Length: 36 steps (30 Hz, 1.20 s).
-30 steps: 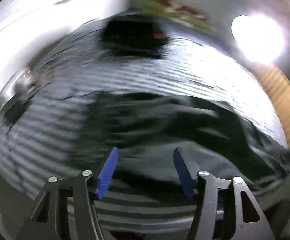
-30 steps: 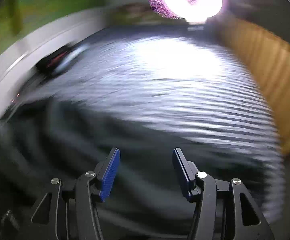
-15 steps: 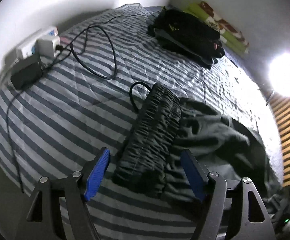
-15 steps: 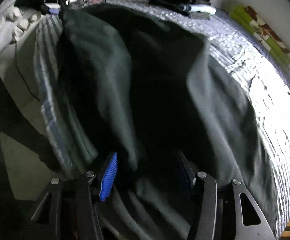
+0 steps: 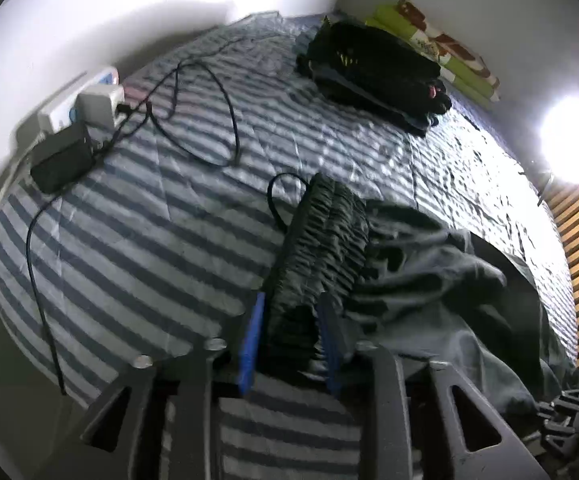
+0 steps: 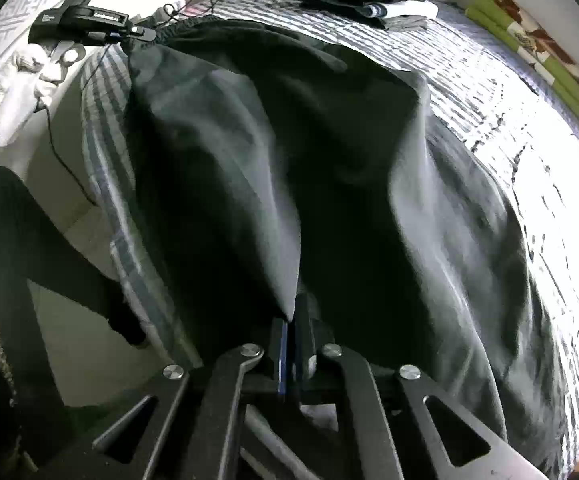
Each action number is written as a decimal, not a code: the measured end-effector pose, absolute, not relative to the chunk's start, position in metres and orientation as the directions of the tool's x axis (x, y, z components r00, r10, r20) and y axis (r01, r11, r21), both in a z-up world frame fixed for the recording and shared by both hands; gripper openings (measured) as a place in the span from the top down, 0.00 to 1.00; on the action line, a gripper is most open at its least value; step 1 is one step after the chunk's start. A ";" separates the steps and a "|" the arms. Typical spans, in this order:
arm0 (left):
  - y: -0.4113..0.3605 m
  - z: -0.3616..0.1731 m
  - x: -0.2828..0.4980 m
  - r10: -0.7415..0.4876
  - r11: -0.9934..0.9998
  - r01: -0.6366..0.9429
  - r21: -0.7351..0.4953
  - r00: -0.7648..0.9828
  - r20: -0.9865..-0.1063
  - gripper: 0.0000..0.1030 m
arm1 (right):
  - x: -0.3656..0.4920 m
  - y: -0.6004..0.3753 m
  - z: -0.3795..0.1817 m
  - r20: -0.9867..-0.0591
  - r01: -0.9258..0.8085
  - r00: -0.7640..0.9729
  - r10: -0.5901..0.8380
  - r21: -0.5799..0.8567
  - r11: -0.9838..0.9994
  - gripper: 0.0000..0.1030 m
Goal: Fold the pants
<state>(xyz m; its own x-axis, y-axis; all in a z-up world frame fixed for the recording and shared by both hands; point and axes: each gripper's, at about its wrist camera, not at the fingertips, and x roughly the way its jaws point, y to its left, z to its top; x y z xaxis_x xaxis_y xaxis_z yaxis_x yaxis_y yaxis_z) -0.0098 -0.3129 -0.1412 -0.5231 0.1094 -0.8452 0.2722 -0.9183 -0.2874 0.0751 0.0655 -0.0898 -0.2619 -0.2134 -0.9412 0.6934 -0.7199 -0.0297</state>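
The dark grey pants (image 5: 429,280) lie crumpled on a striped bed (image 5: 149,240), spread from the near edge of the bed toward its middle. The ruched elastic waistband (image 5: 325,240) points away from the left tool (image 5: 291,344), and its near end sits between the blue pads (image 5: 251,344), whose jaws are closing onto it with the pads pressing at either side of the bunched band. The right tool (image 6: 289,344) is clenched on a pinched fold of the pants' fabric at the near edge of the bed, jaws closing nearly to contact, the cloth rising from them like a tent. Beyond the waistband, at the far side of the bed, rests a stack of folded dark clothes (image 5: 373,76). A black cable (image 5: 205,120) loops across the bed to a power strip (image 5: 81,100) by the wall.
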 end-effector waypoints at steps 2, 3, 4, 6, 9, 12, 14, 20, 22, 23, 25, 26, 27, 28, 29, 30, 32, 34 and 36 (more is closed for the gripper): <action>-0.309 -0.141 -0.007 0.120 -0.918 0.266 -0.295 -0.522 -0.844 0.50 | 0.075 0.064 -0.091 -0.941 0.693 -0.275 -0.197 -0.052 -0.719 0.86; -0.306 -0.143 -0.007 0.123 -0.923 0.254 -0.289 -0.517 -0.847 0.50 | 0.074 0.062 -0.093 -0.941 0.695 -0.277 -0.192 -0.058 -0.717 0.86; -0.303 -0.145 -0.008 0.116 -0.928 0.249 -0.276 -0.510 -0.852 0.54 | 0.072 0.060 -0.095 -0.943 0.695 -0.274 -0.190 -0.057 -0.717 0.85; -0.293 -0.152 -0.011 0.077 -0.947 0.239 -0.216 -0.485 -0.871 0.78 | 0.069 0.057 -0.102 -0.945 0.687 -0.272 -0.182 -0.058 -0.724 0.85; -0.286 -0.146 -0.013 0.036 -0.959 0.227 -0.171 -0.501 -0.865 0.82 | 0.069 0.052 -0.109 -0.951 0.682 -0.269 -0.154 -0.075 -0.727 0.98; -0.283 -0.119 -0.010 -0.047 -0.976 0.204 -0.081 -0.555 -0.830 0.86 | 0.069 0.058 -0.096 -0.943 0.664 -0.271 -0.193 -0.038 -0.747 0.99; -0.289 -0.106 -0.008 -0.083 -0.978 0.205 -0.045 -0.573 -0.815 0.86 | 0.070 0.062 -0.081 -0.930 0.644 -0.266 -0.252 0.023 -0.765 0.99; -0.307 -0.149 -0.022 -0.152 -0.968 0.244 0.049 -0.424 -0.893 0.79 | 0.088 0.029 -0.110 -0.951 0.696 -0.206 -0.231 0.023 -0.718 0.94; -0.312 -0.142 -0.019 -0.140 -0.964 0.265 0.021 -0.442 -0.886 0.77 | 0.092 0.031 -0.111 -0.952 0.717 -0.198 -0.233 0.021 -0.696 0.91; -0.314 -0.133 -0.016 -0.160 -0.958 0.284 0.026 -0.459 -0.874 0.75 | 0.092 0.036 -0.106 -0.954 0.725 -0.163 -0.253 0.059 -0.687 0.89; -0.308 -0.109 -0.013 -0.191 -0.957 0.286 0.044 -0.512 -0.837 0.74 | 0.087 0.056 -0.086 -0.940 0.710 -0.142 -0.311 0.123 -0.694 0.82; -0.295 -0.093 -0.012 -0.169 -0.967 0.252 0.029 -0.555 -0.814 0.73 | 0.081 0.071 -0.071 -0.926 0.693 -0.156 -0.343 0.144 -0.706 0.75; -0.285 -0.085 -0.016 -0.138 -0.977 0.214 0.014 -0.578 -0.804 0.73 | 0.074 0.084 -0.060 -0.912 0.679 -0.174 -0.372 0.163 -0.716 0.71; -0.267 -0.079 -0.022 -0.101 -0.987 0.164 0.003 -0.593 -0.799 0.73 | 0.063 0.100 -0.048 -0.893 0.656 -0.199 -0.403 0.184 -0.732 0.69; -0.248 -0.076 -0.028 -0.065 -0.993 0.114 -0.005 -0.600 -0.798 0.73 | 0.051 0.112 -0.040 -0.882 0.630 -0.221 -0.416 0.197 -0.751 0.69; -0.225 -0.075 -0.037 -0.006 -0.999 0.044 -0.025 -0.603 -0.798 0.73 | 0.033 0.129 -0.033 -0.870 0.583 -0.252 -0.423 0.212 -0.784 0.69; -0.174 -0.080 -0.056 0.131 -0.991 -0.096 -0.092 -0.579 -0.805 0.73 | 0.000 0.154 -0.029 -0.855 0.492 -0.299 -0.424 0.243 -0.836 0.69; -0.124 -0.092 -0.074 0.285 -0.955 -0.229 -0.189 -0.524 -0.803 0.73 | -0.037 0.170 -0.035 -0.846 0.425 -0.307 -0.435 0.287 -0.859 0.63; -0.079 -0.113 -0.089 0.402 -0.905 -0.319 -0.280 -0.435 -0.806 0.73 | -0.067 0.180 -0.051 -0.846 0.377 -0.304 -0.437 0.314 -0.871 0.59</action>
